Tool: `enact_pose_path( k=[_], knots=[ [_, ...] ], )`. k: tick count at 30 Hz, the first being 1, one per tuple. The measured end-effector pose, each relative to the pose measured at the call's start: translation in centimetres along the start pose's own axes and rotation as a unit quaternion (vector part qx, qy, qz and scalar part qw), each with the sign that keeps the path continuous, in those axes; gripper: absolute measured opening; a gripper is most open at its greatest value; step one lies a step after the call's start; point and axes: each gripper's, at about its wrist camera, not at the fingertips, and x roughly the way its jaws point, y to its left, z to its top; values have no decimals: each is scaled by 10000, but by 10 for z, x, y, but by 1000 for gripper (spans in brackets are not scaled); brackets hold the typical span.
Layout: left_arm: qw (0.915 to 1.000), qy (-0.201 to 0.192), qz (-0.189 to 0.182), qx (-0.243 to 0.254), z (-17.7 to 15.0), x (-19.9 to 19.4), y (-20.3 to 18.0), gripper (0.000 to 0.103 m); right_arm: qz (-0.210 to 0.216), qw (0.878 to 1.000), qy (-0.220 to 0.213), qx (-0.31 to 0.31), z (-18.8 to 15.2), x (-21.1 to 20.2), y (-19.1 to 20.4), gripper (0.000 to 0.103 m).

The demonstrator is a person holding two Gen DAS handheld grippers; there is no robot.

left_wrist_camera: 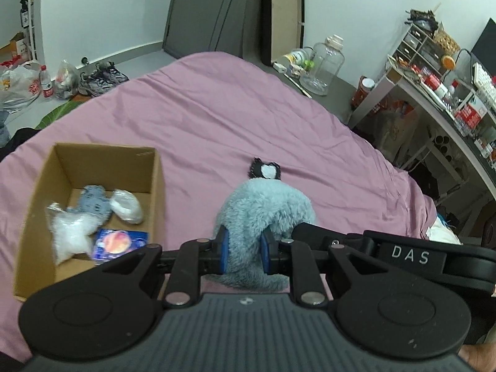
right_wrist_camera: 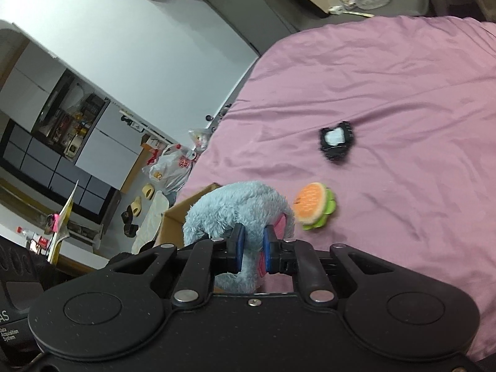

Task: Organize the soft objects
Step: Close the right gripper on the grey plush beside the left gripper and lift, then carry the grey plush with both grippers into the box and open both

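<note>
1. Both tongs sit nearest the lens, each closed down on the same blue plush toy [left_wrist_camera: 263, 204]: the left tongs [left_wrist_camera: 245, 246] pinch a furry fold between their blue pads, and the right tongs [right_wrist_camera: 253, 248] squeeze another part where a bit of pink trim shows.
2. Held this way, the plush toy hangs just above the pink bed cover [left_wrist_camera: 217, 117], to the right of the cardboard box [left_wrist_camera: 156, 186] and not yet over its opening.
3. Its shape is hard to read (the fur is bunched by two grips). In the left view the body arches up and away from the camera, so its long axis seems to run roughly forward, away from the camera; which end is the head I cannot tell.
4. I judge the step in hand to be carrying this toy to the box, which already holds a grey-blue soft toy [left_wrist_camera: 93, 204], a white bundle [left_wrist_camera: 127, 206], a clear bag of white stuffing [left_wrist_camera: 69, 235] and a blue packet [left_wrist_camera: 119, 243].
5. Next move, as I see it: swing the toy leftward over the open box, then let both grips go so it drops clear of the wall.
6. Left on the bed are a black-and-white patch [right_wrist_camera: 336, 141] and an orange-and-green soft toy [right_wrist_camera: 314, 206], well apart from the box.
</note>
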Motion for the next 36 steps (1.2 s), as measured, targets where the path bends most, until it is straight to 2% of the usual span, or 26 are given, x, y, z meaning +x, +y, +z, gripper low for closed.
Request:
enact_pose_path(
  k=[20,36],
  knots=[
    [9989,-154,-35,-432,13,-51,91,19,-22,9983,143,-558,-25,34,99,13],
    [9959,21,41,-903,2,-47,154,20,-236,9956,442,-790,-51,79,135,13]
  ],
)
